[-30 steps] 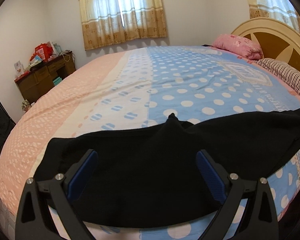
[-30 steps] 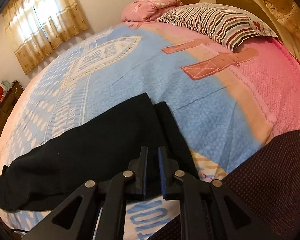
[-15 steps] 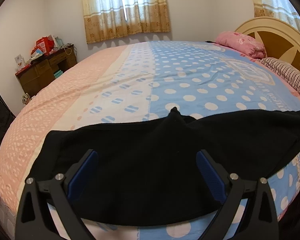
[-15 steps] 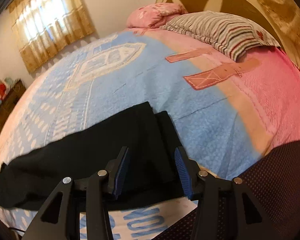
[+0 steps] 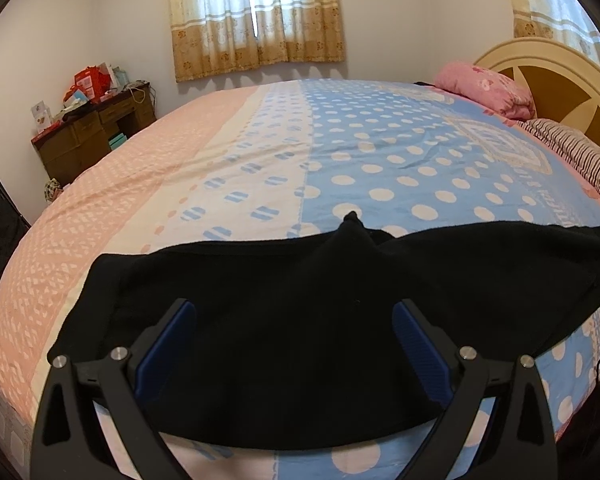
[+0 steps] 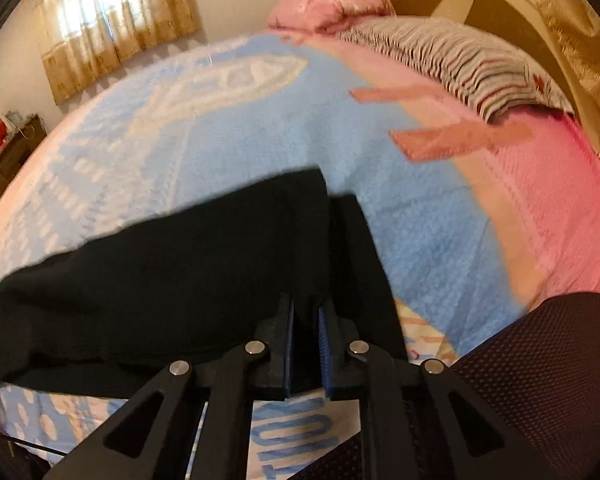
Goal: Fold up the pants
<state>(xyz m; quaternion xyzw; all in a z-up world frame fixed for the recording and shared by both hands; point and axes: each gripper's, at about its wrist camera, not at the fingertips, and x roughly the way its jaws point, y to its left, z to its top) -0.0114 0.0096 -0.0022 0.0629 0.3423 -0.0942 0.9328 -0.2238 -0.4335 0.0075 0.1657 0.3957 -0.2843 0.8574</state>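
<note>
Black pants (image 5: 292,304) lie flat along the near edge of the bed, one leg laid over the other, with the crotch point sticking up toward the middle of the bed. My left gripper (image 5: 292,312) is open wide and empty, its blue pads above the waist half of the pants. In the right wrist view the leg ends of the pants (image 6: 204,264) lie across the blue bedspread. My right gripper (image 6: 305,312) is nearly shut over the near edge of the leg cuffs; whether cloth sits between the pads is hidden, black on black.
The bedspread (image 5: 360,152) is blue with white dots and pink at the left. A pink pillow (image 5: 488,88) and a striped pillow (image 6: 472,64) lie by the headboard (image 5: 556,76). A wooden desk (image 5: 92,132) stands at the far wall. A dark mesh chair (image 6: 540,360) is at the right.
My right gripper opened half a second ago and has now closed to a narrow gap over the cuff edge, moving fast enough to blur. My left gripper stays open and has hardly moved.
</note>
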